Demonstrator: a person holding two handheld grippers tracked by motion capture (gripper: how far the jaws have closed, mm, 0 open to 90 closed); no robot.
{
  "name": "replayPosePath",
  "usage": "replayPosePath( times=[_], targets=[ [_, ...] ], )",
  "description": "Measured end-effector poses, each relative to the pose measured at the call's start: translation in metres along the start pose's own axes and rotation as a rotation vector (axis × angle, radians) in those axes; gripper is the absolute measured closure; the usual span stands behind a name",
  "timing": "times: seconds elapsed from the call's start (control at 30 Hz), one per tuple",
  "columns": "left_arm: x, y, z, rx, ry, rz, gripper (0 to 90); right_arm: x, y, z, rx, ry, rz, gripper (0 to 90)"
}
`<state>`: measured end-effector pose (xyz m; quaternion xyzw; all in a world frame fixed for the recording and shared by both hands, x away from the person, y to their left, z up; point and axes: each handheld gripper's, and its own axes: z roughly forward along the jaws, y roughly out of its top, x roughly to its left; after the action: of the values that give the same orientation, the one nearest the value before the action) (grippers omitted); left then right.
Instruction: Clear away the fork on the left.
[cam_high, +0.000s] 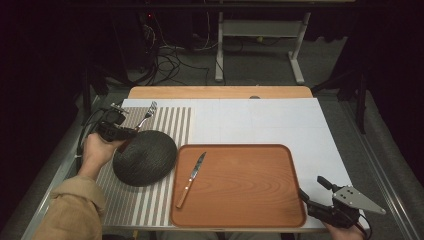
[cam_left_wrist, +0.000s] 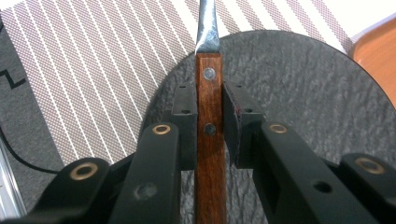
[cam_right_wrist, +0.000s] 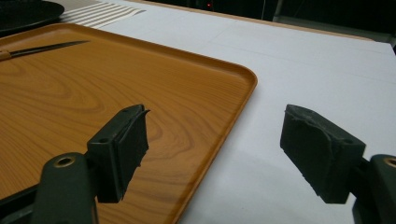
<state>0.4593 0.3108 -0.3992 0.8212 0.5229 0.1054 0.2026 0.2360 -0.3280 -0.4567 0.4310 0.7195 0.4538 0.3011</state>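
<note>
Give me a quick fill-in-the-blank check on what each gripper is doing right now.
1. The left gripper is shut on the wooden handle of a ____.
2. The knife lies on the wooden ____.
3. The right gripper, by the tray's corner, has its jaws ____.
4. Under the fork sits a dark round ____ on the striped placemat.

Missing words: fork; tray; open; plate

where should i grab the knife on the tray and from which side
Take the knife by its wooden handle, the end nearest the person, from straight above, jaws across its width. It lies flat on the tray, and the blade is thin.
</note>
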Motion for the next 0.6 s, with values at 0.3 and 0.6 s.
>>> replayPosePath(
  times=[0.3,0.6],
  targets=[
    [-0.024,-0.006,-0.015,-0.031,-0.011,0.024,73.4,0.002,0.001,-0.001,-0.012,0.02,-0.012,23.6],
    [-0.04,-0.012,-0.023,-0.039,-0.029,0.034,73.4,0.002,0.001,-0.003,-0.025,0.024,-0.011,23.6]
  ],
)
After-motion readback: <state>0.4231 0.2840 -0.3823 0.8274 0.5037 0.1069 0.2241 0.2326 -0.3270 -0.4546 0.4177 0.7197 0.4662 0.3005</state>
